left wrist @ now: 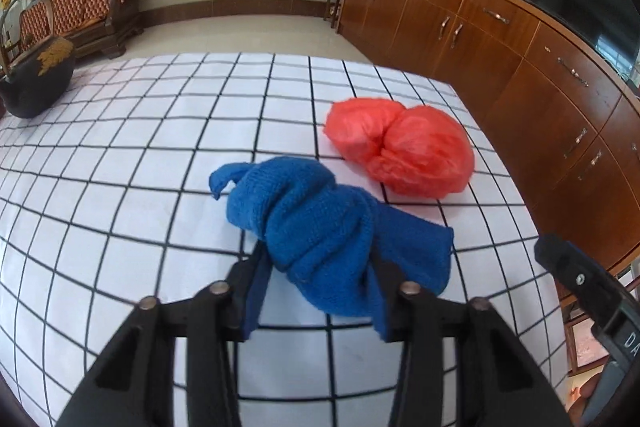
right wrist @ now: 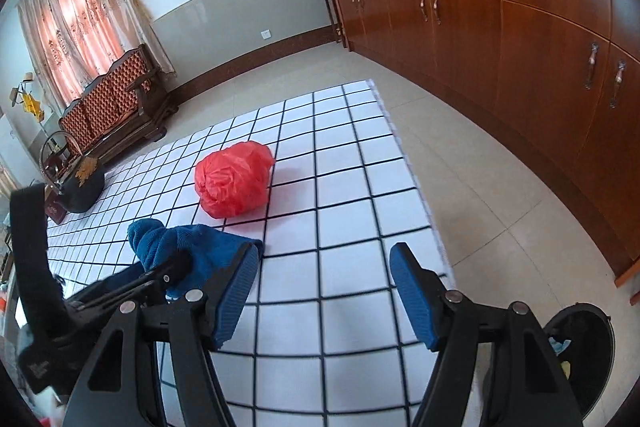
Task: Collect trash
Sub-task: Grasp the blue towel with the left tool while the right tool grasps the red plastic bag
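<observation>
A knotted blue knit cloth (left wrist: 316, 223) lies on the white checked tablecloth (left wrist: 160, 147). My left gripper (left wrist: 316, 267) has its jaws closed around the near end of the cloth. A crumpled red plastic bag (left wrist: 404, 147) sits just beyond it to the right. In the right wrist view the red bag (right wrist: 234, 181) is ahead to the left and the blue cloth (right wrist: 192, 251) is at the left with the left gripper (right wrist: 168, 275) on it. My right gripper (right wrist: 324, 291) is open and empty over the tablecloth (right wrist: 340, 187) near its right edge.
A black iron kettle (left wrist: 36, 79) stands at the table's far left. A long wooden cabinet (left wrist: 520, 67) runs along the right. A black bin (right wrist: 580, 351) with scraps inside sits on the floor at the lower right. A wooden sofa (right wrist: 116, 99) stands by the curtains.
</observation>
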### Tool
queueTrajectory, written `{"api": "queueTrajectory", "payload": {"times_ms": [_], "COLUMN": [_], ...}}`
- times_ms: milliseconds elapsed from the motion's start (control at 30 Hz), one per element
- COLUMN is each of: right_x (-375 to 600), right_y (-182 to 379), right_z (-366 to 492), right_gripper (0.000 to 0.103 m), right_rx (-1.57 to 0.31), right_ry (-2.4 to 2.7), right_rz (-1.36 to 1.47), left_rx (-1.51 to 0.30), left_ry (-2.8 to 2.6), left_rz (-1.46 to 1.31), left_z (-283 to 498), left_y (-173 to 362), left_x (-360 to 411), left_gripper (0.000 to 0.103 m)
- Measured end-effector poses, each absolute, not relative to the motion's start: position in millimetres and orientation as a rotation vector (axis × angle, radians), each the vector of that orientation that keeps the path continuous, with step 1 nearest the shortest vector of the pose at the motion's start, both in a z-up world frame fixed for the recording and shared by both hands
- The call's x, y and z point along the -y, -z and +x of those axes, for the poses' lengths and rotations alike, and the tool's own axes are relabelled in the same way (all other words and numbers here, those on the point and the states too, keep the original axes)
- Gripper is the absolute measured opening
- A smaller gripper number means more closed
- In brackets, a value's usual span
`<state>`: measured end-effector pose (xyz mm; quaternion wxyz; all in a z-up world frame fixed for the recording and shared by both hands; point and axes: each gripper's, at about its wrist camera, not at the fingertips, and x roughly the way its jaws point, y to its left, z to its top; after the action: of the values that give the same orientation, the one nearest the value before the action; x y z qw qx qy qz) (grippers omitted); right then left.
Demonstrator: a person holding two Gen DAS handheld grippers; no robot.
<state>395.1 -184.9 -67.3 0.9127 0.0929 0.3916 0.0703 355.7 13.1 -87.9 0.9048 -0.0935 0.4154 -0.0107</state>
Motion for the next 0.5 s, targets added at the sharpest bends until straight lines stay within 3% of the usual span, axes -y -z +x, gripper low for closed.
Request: {"api": "queueTrajectory", "payload": {"times_ms": [133,500], "right_x": [170.7,131.1], "right_y": [69.4,73.8], "right_z": [404.7,439.0], "right_gripper": [0.070,0.070], "right_rx": [-0.814,-0.826], "right_ry": [-0.169,-0.232], "right_rz": [0.178,0.161], "left_rx": [-0.832,-0.796], "left_ry": [-0.005,-0.082], "left_rz": [-0.187,-0.233], "left_z": [361.7,388.8], "left_y": [84.8,83.8], "left_x": [-25.0,-60.9], "left_gripper": [0.033,0.033]}}
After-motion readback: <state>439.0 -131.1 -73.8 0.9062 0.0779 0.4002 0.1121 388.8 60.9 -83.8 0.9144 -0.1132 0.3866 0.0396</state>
